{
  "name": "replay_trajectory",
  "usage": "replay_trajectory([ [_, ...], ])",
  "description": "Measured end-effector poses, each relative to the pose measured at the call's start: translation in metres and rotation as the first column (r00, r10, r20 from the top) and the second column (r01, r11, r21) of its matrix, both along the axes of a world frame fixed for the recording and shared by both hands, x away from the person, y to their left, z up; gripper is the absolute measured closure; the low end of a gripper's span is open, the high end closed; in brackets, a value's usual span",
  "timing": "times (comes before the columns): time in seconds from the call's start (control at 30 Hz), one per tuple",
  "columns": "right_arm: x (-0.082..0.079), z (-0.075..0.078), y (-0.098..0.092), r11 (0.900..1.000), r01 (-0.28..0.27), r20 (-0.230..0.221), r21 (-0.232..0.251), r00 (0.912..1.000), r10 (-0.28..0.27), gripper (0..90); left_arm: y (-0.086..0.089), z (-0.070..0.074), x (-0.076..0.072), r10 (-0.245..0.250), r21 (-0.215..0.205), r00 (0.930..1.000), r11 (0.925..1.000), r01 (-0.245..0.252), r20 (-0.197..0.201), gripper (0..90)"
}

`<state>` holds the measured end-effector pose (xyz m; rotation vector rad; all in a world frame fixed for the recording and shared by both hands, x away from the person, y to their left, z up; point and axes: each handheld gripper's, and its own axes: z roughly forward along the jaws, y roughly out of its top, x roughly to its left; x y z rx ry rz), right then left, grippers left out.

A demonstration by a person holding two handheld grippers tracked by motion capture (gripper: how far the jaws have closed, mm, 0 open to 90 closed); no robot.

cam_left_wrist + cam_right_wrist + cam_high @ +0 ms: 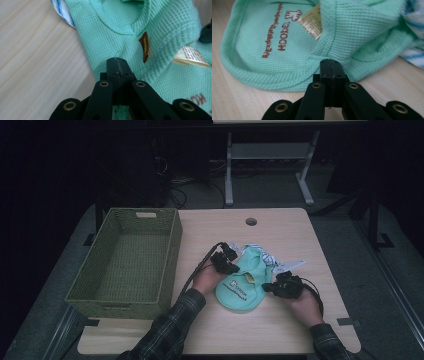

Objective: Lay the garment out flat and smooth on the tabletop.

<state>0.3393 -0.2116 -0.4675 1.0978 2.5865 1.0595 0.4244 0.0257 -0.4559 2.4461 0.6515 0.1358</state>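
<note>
From above, your left gripper [226, 261] and right gripper [280, 287] flank the green garment [243, 287] on the table [280, 330], basket [125, 260] alongside. Left gripper view: jaws pressed together, pinching its edge by a brown tag [144, 46]. Right gripper view: jaws pinch the hem; brown lettering [279, 41] shows.

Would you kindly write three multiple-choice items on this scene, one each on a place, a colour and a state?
1. Where does the woven basket stand relative to the small garment?
A. to its left
B. to its right
C. on top of it

2. What colour is the small garment?
A. red
B. mint green
C. black

3. How do the jaws of the left hand-held gripper stand?
A. wide open
B. closed together
C. closed on the basket's rim

Answers: 1 A, the high view shows the basket at the table's left side; 2 B, green knit in every view; 3 B, the left gripper view shows the jaws meeting at the garment's edge.
</note>
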Motion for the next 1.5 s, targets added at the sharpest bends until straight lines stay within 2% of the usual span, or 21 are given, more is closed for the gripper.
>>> replay_trajectory([
  [0.07, -0.001, 0.0, -0.003, 1.0, 0.004, 0.004, 0.0, 1.0, -0.004, 89.7, 0.004, 0.001, -0.004, 0.0, 0.013, 1.0, 0.9999, 0.0, -0.002, 89.6],
  [0.33, -0.003, 0.001, -0.014, 1.0, 0.013, 0.006, -0.017, 0.9999, -0.013, 89.8, 0.015, 0.002, -0.026, 0.008, 0.021, 0.9999, 0.9998, -0.007, -0.014, 89.6],
  [0.53, -0.004, 0.002, -0.019, 0.999, 0.012, 0.01, -0.03, 0.9999, -0.012, 89.8, 0.02, 0.003, -0.047, -0.017, 0.032, 0.9997, 0.9993, 0.018, -0.017, 89.6],
  [0.67, -0.005, 0.002, -0.022, 0.999, 0.015, 0.009, -0.029, 0.9998, -0.015, 89.7, 0.022, 0.003, -0.061, -0.037, 0.025, 0.9992, 0.999, 0.038, -0.017, 89.6],
  [0.77, -0.006, 0.002, -0.023, 1.0, 0.01, 0.0, -0.022, 1.0, -0.01, 88.3, 0.023, 0.002, -0.067, -0.037, 0.016, 0.9993, 0.9992, 0.037, -0.003, 89.6],
  [0.9, -0.004, 0.007, -0.027, 1.0, 0.022, 0.017, 0.006, 0.9996, -0.022, 84.2, 0.024, 0.001, -0.066, -0.039, 0.009, 0.9992, 0.9992, 0.039, -0.003, 89.6],
  [0.97, 0.001, 0.012, -0.029, 0.999, 0.036, 0.035, 0.036, 0.9987, -0.037, 82.9, 0.024, 0.001, -0.066, -0.037, 0.005, 0.9993, 0.9993, 0.037, -0.006, 89.6],
  [1.1, 0.015, 0.02, -0.027, 0.997, 0.05, 0.05, 0.06, 0.9974, -0.053, 81.1, 0.024, 0.001, -0.066, -0.035, 0.004, 0.9994, 0.9994, 0.035, -0.006, 89.7],
  [1.4, 0.057, 0.01, -0.005, 0.994, 0.074, 0.008, 0.076, 0.9971, -0.075, 78.6, 0.024, 0.0, -0.066, -0.032, -0.008, 0.9994, 0.9994, 0.032, -0.01, 89.7],
  [1.5, 0.063, 0.01, -0.001, 0.991, 0.075, 0.006, 0.11, 0.9971, -0.076, 76.7, 0.025, 0.001, -0.065, -0.041, -0.002, 0.9991, 0.9992, 0.041, -0.012, 89.7],
])
